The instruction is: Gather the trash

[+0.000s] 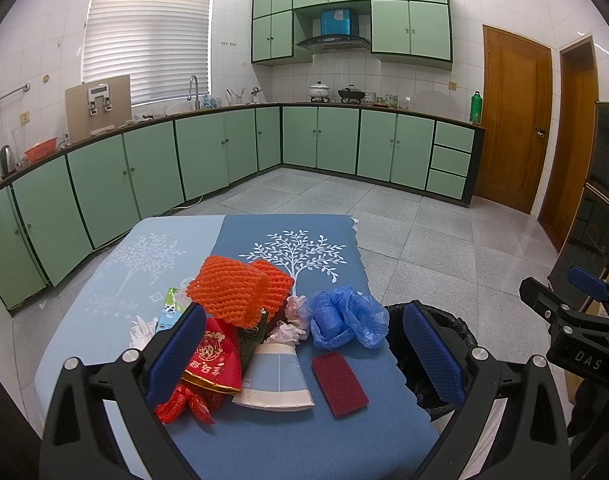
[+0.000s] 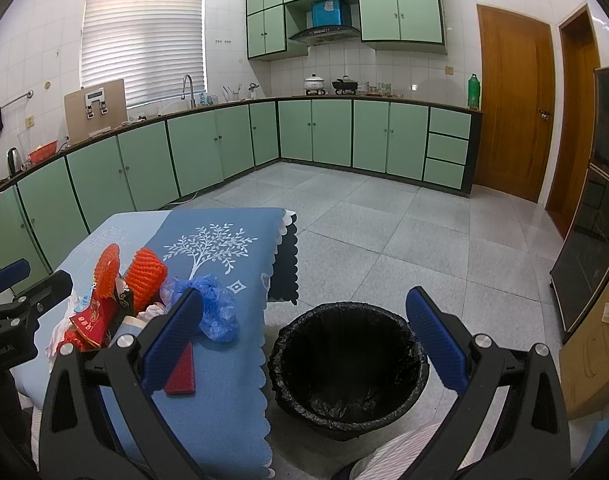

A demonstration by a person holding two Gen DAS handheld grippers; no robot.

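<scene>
A heap of trash lies on the blue table (image 1: 288,436): orange foam netting (image 1: 232,292), a red printed bag (image 1: 210,364), a flattened paper cup (image 1: 274,380), a crumpled blue plastic bag (image 1: 344,316), pink crumpled wrap (image 1: 294,312) and a dark red pad (image 1: 338,382). My left gripper (image 1: 304,352) hangs open above the heap with nothing held. To the table's right stands a black-lined bin (image 2: 348,364). My right gripper (image 2: 302,340) is open over the bin's near left rim, empty. The blue bag (image 2: 216,304) and red pad (image 2: 182,372) also show there.
The table's scalloped right edge (image 2: 264,360) sits close to the bin. Grey tiled floor (image 2: 384,240) stretches toward green cabinets (image 2: 208,144) along the far walls. A dark cabinet (image 2: 596,240) and a cardboard box (image 2: 596,352) stand at the right.
</scene>
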